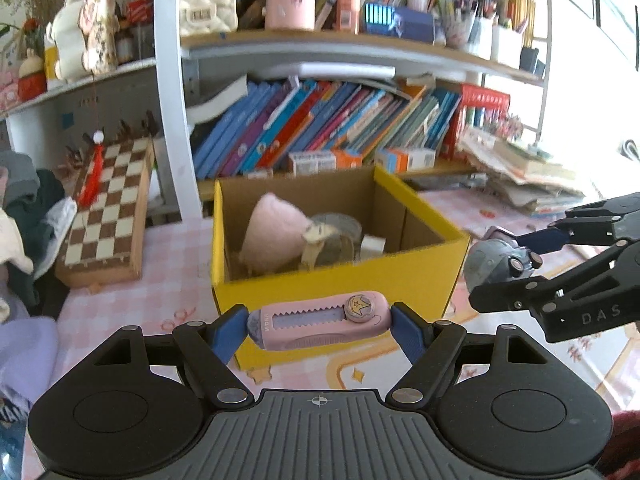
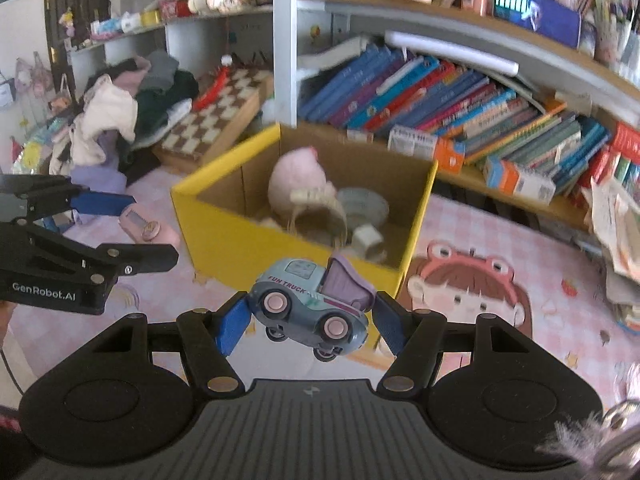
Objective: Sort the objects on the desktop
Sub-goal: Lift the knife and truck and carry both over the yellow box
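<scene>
Pink utility knife [image 1: 320, 322], clamped end to end in the left gripper [image 1: 320, 326], could pivot and drop short of the yellow box [image 1: 340, 280] at twelve o'clock. The right gripper [image 2: 310, 320] pinches a toy truck [image 2: 310, 308] by its rounded ends, so it may roll loose, and both grippers converging on the box risk colliding.

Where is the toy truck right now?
The toy truck is clamped in the right claw, held above the pink mat just in front of the yellow box.
</scene>
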